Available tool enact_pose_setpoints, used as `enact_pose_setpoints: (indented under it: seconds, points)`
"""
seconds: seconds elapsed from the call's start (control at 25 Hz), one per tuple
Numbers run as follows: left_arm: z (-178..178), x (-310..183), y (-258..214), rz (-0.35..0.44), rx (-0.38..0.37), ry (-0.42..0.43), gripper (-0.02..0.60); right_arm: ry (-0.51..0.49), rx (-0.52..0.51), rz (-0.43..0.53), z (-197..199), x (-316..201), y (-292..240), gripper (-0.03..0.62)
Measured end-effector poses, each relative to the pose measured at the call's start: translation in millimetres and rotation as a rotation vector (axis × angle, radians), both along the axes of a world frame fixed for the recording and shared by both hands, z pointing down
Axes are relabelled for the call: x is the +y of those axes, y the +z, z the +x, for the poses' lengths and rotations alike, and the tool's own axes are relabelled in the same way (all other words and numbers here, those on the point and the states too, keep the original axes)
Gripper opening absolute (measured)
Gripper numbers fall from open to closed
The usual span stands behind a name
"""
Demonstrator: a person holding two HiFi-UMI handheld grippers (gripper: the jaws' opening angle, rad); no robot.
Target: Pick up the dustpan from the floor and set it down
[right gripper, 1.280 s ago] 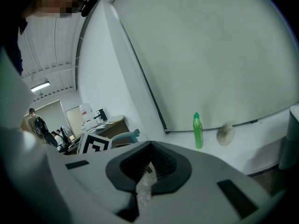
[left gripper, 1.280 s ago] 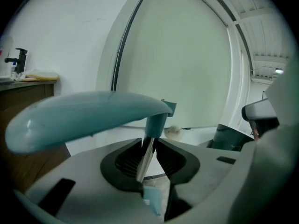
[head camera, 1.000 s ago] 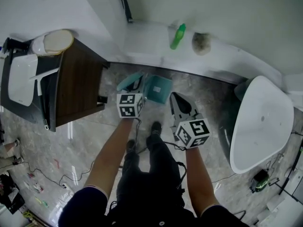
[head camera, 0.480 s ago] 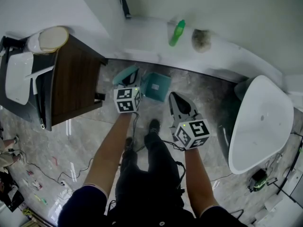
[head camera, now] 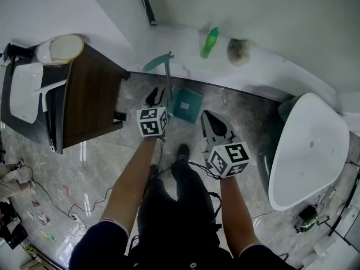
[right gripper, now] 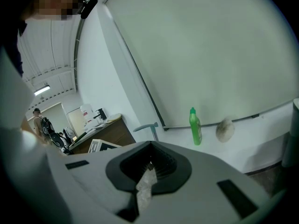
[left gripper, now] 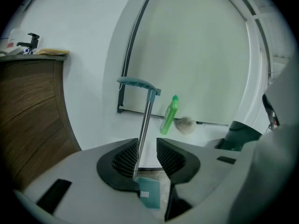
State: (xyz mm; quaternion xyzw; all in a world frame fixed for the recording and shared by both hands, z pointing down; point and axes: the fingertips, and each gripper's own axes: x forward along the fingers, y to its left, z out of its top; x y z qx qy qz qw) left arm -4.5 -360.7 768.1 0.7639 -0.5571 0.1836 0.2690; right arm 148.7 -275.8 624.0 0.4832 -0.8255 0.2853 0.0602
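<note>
The dustpan point(head camera: 187, 104) is straight ahead of the person's feet. Its teal pan is low at the grey floor point(head camera: 101, 167), below the white ledge, and no view shows for sure whether it rests there or hangs just clear. Its long axis is the metal shaft point(head camera: 167, 77), which stands nearly upright from the pan to a teal grip point(head camera: 157, 62) at the top. The coming move turns on this: the shaft runs up through the left tool point(head camera: 156, 98), which reaches in from the person's side low on the shaft, just beside the pan. In the left gripper view the jaws stand about half open, with the shaft leaning on the left one and a clear gap to the right one, so the shaft is enclosed but not pinched. The right tool point(head camera: 212, 122) hangs near the pan on its other side, apart from it, with its jaws drawn together on nothing. The left hand is plainly the nearer and is probably the one to finish or release. There are two tools, one dustpan, one green bottle point(head camera: 210, 43) and one pale lump point(head camera: 237, 52) on the ledge. There is also one white tub point(head camera: 306, 151) to the right and one wooden cabinet point(head camera: 90, 100) to the left.
</note>
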Motion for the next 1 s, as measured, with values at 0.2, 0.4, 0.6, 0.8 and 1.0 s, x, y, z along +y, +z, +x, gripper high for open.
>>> enact_pose_setpoints:
  seconds: [0.2,0.4,0.6,0.8,1.0]
  points:
    - [1.4,29.1,-7.5,-0.053,-0.009,0.028,0.101,-0.018,-0.007,0.013,-3.3,-0.5,-11.6,0.006]
    - [11.4,67.6,-55.2,-0.033,0.044,0.124,0.101,-0.039,-0.002,0.041,-14.3,3.6,-38.7,0.006]
    - [16.8,89.7,-139.7,0.089,0.088,0.262,0.1,-0.043,0.011,0.099,-36.9,11.8,-79.3,0.006]
    - [15.6,104.3,-218.6,0.192,0.104,0.395,0.1,-0.027,0.025,0.184,-66.5,24.3,-130.1,0.006]
    - [8.6,123.5,-289.9,0.306,0.096,0.494,0.015,0.005,0.035,0.284,-91.4,42.3,-183.7,0.006]
